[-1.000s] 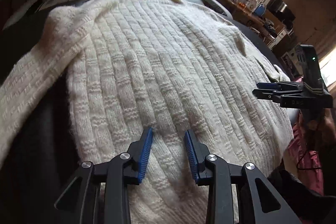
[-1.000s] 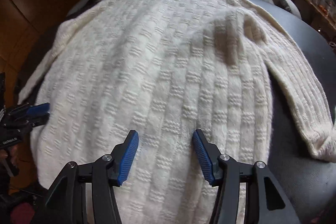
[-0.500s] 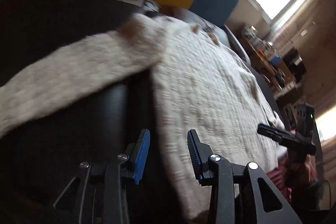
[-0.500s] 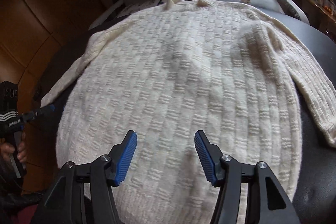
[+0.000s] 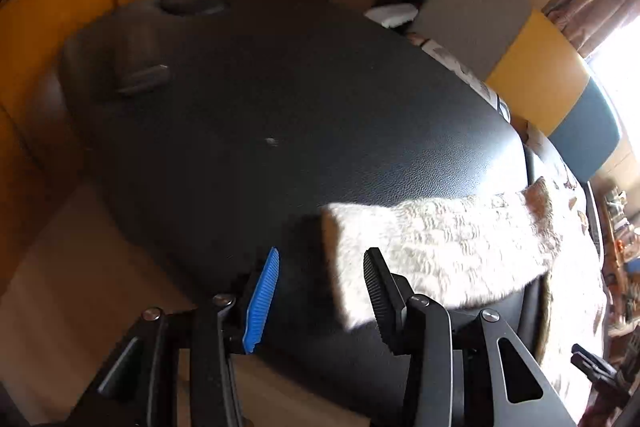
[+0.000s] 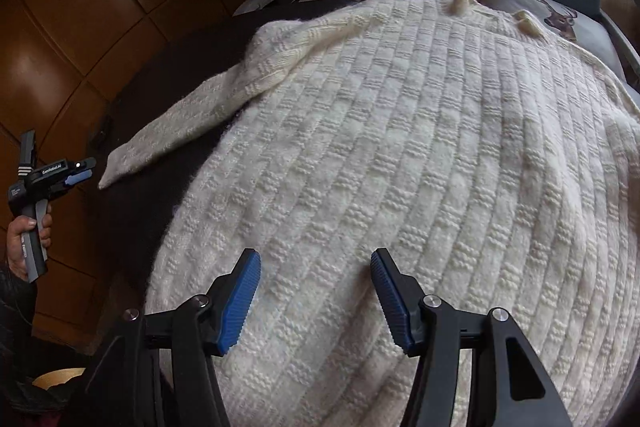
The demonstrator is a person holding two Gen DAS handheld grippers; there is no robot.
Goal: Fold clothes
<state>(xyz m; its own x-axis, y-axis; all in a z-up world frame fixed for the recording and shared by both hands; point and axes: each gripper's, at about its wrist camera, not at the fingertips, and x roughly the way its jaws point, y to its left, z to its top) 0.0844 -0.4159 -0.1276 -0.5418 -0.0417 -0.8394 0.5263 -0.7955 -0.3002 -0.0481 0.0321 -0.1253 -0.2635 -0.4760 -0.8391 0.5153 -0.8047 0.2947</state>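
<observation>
While our right gripper (image 6: pixel 316 291) hovers wide over the sweater (image 6: pixel 400 147), our left gripper (image 5: pixel 320 291) gapes at its three-o'clock sleeve (image 5: pixel 432 251).

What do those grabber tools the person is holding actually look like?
Each is a black metal frame with silver screws and two ribbed blue finger pads. Seen from the right gripper, the left gripper has a pistol-style grey handle, white lettering, stripes and a small lit light. A dark sleeve shows.
</observation>
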